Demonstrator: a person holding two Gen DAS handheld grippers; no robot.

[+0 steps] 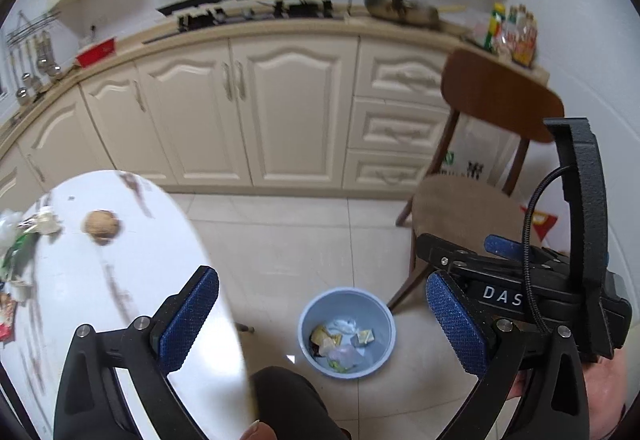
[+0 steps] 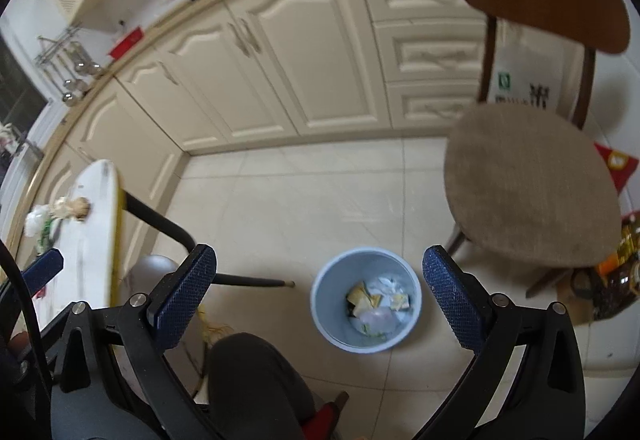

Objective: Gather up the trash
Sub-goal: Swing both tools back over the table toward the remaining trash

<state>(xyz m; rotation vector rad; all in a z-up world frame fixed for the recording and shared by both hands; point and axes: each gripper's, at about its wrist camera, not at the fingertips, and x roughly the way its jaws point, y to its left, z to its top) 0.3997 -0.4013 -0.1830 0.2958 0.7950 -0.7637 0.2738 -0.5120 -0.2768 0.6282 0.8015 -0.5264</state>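
- Your left gripper (image 1: 322, 316) stands spread wide with nothing between its blue pads; it hangs over the near edge of the white oval table (image 1: 100, 280).
- Your right gripper (image 2: 320, 296) is equally wide and empty, above the pale blue round plastic bin (image 2: 366, 304) on the tiled floor.
- Bin already holds yellow wrappers and crumpled paper.
- Trash left: a round brown crumpled ball (image 1: 101, 226) toward the table's far edge, and a heap of white-and-green wrappers (image 1: 28, 232) at the far-left edge.
- Both lie ahead and to the left of your left gripper, which is the nearer hand. The ball has no long axis; any approach angle should serve.
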